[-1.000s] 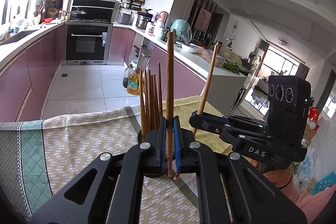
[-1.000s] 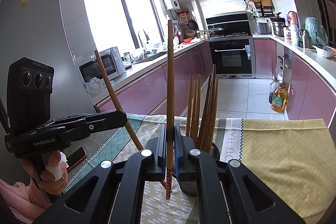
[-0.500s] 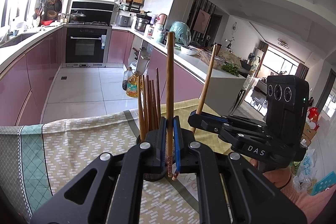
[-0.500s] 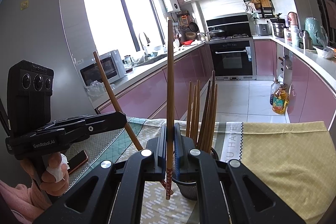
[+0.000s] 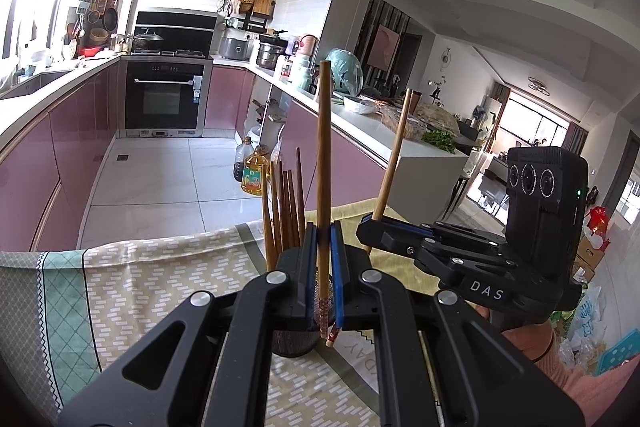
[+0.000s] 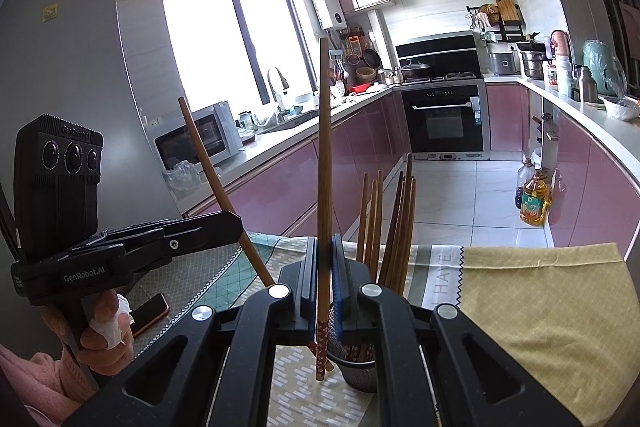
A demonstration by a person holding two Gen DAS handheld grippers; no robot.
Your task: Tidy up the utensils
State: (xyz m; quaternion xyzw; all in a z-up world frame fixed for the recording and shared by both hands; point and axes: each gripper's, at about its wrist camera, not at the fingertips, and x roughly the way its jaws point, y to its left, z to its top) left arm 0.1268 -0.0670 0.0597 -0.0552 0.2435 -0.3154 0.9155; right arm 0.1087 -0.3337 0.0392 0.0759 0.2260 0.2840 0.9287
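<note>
1. Two grippers are in our hands, each pinching one chopstick.
2. Our left gripper [image 5: 321,255] has its fingers [image 5: 310,267] pressed onto a chopstick [image 5: 323,163] that stands nearly upright between the blue pads, its patterned red end [image 5: 322,311] poking out below them.
3. Our right gripper [image 6: 323,263] does the same: its fingers [image 6: 340,279] clamp a second chopstick [image 6: 324,147], also close to upright, with its patterned end [image 6: 321,351] hanging below the pads.
4. From the left wrist view, the right gripper [image 5: 374,227] sits to the right and its chopstick [image 5: 394,155] leans to the right at the top.
5. From the right wrist view, the left gripper [image 6: 236,227] is at the left, and its chopstick [image 6: 218,183] slants up to the left.
6. Between us stands a dark holder [image 6: 358,367] on the table, just behind both sets of fingers.
7. Several more chopsticks [image 6: 394,227] stand in that holder, fanned slightly; they show in the left view as well [image 5: 284,211].
8. Both held chopsticks have their lower ends just beside the holder, near its rim; we cannot tell whether either touches it.
9. A patterned cloth [image 5: 160,279] covers the table, green-beige in one part and yellow [image 6: 540,303] in another.
10. A phone [image 6: 150,311] lies on the cloth near our left hand [image 6: 102,339].
11. Beyond the table edge, oil bottles [image 6: 534,203] stand on the kitchen floor.
</note>
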